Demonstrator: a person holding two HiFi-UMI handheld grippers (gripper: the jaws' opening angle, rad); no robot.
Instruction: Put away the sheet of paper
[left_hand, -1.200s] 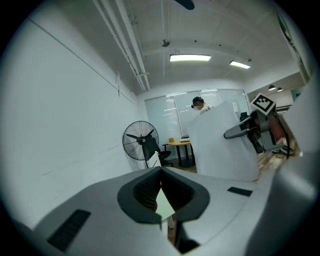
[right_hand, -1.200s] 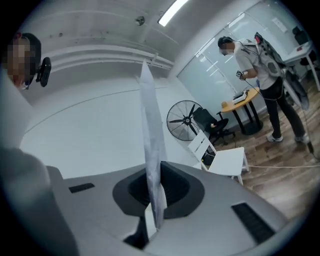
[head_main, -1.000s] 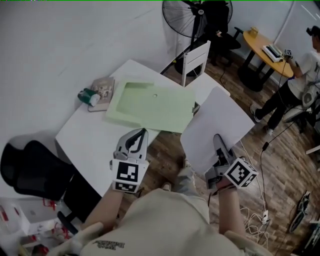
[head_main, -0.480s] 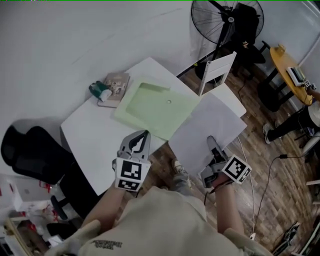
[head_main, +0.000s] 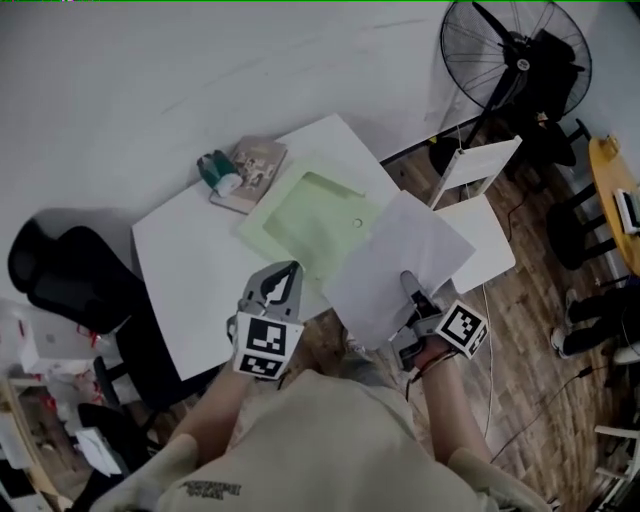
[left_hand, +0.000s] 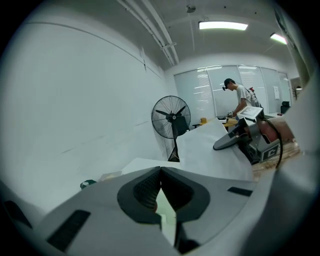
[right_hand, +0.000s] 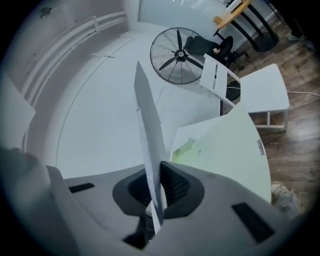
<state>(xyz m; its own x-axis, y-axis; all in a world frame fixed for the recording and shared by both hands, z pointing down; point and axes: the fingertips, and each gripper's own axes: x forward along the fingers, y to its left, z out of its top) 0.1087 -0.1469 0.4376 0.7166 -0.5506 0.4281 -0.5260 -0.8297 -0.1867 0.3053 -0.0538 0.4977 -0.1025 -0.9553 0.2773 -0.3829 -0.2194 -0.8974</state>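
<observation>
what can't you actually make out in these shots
- Head view: the sheet of paper covers the green folder's right corner, hiding that edge.
- Head view: the book's cover print is too small to read.
- Right gripper view: the sheet shows edge-on; its faces are unseen.

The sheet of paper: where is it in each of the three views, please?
Head view: sheet of paper right of centre, its near edge in the right gripper, overlapping the green folder's right edge.
Left gripper view: right of centre, a white slope beside the standing fan.
Right gripper view: edge-on, rising from the jaws at centre.
Shared landmark: the standing fan.
</observation>
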